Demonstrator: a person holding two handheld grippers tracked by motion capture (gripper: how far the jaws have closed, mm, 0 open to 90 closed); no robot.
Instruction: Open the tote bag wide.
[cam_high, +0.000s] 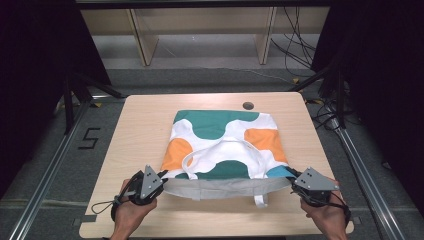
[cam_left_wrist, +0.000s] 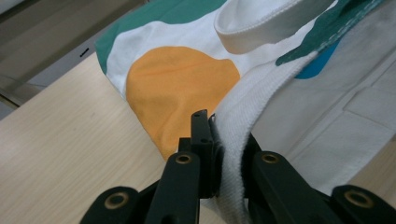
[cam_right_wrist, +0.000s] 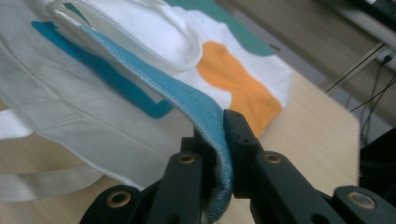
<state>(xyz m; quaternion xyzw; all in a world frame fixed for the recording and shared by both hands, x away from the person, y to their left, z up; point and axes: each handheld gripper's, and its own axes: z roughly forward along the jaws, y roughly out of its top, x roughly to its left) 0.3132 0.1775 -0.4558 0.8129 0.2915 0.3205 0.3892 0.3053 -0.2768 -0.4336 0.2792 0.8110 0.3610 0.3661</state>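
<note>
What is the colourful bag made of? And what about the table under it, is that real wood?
The bag looks like cloth, probably a thick woven cotton: it lies soft and creased, and the hem shows a ribbed weave where the jaws pinch it. Its finish is matt. The table looks like pale wood with a fine grain and a smooth matt top, though it may be a printed wood-look board.

Patterned tote bag, mouth open

Wooden shelving beyond table.
</note>
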